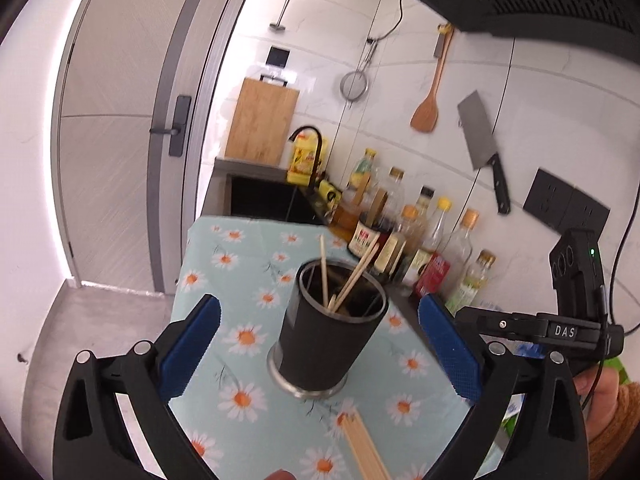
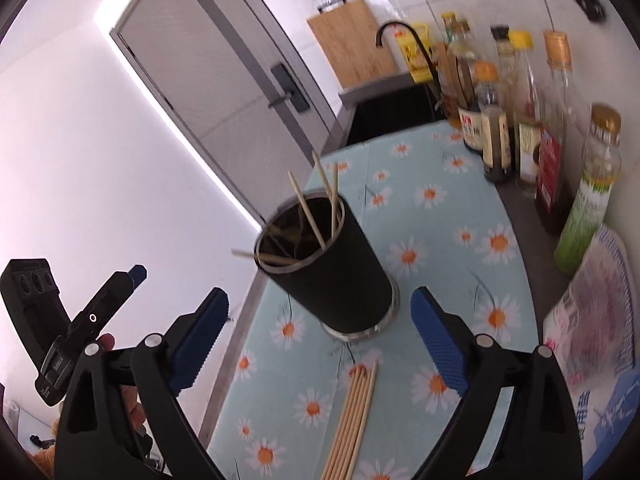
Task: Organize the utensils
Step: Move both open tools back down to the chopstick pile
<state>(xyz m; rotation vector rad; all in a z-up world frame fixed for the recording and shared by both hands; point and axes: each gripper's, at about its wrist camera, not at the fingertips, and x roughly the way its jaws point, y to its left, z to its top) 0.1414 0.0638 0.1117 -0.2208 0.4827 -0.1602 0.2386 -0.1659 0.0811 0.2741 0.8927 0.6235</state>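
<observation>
Black holder (image 2: 328, 264), four chopsticks (image 2: 316, 204).

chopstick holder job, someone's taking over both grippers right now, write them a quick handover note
Left gripper: open, empty, jaws either side of the black holder but not touching.
Right gripper: open, empty, hovering just short of the holder.
Holder stands upright on the daisy cloth with a few chopsticks already inside.
A bundle of loose chopsticks lies flat on the cloth in front of the holder.
Left to do: probably pick up that bundle and drop it in.
</observation>
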